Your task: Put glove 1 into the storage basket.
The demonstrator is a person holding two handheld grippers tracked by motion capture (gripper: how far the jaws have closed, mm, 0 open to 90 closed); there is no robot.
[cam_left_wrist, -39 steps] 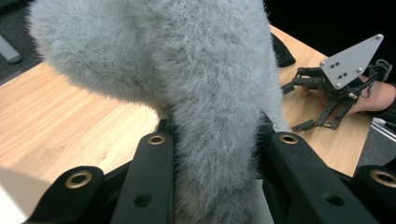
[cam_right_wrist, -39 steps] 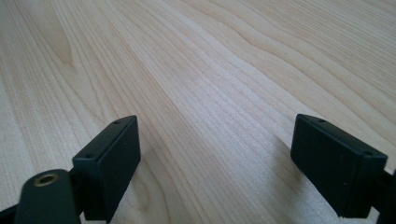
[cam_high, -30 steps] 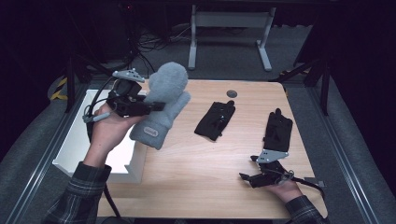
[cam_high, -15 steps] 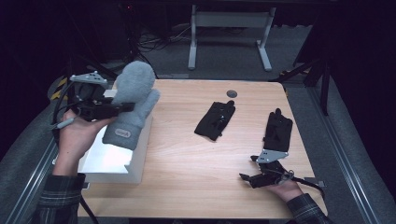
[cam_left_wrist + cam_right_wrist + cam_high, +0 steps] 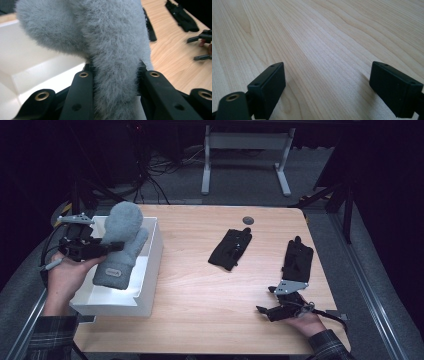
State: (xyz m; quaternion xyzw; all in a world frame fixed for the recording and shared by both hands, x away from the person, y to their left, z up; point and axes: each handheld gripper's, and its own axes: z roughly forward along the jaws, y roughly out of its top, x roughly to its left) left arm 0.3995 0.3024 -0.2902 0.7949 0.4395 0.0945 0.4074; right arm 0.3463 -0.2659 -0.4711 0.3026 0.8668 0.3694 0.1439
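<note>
A fluffy grey mitten (image 5: 121, 245) hangs over the open white box (image 5: 150, 262) at the table's left. My left gripper (image 5: 106, 248) is shut on it, cuff end down. In the left gripper view the mitten (image 5: 105, 45) is squeezed between the two black jaws, with the box's white inside (image 5: 30, 65) below and behind it. My right gripper (image 5: 265, 313) rests open on the wood near the front right edge. The right gripper view has its jaws wide apart over bare tabletop (image 5: 319, 50).
Two black gloves lie on the table: one (image 5: 231, 248) in the middle, one (image 5: 297, 259) at the right, just beyond the right gripper. A small dark disc (image 5: 247, 220) sits near the far edge. A metal stand (image 5: 245, 155) is on the floor behind.
My left hand carried the grey mitten leftward and down, from above the table beside the box to over the box's opening. The right gripper stayed where it was.
</note>
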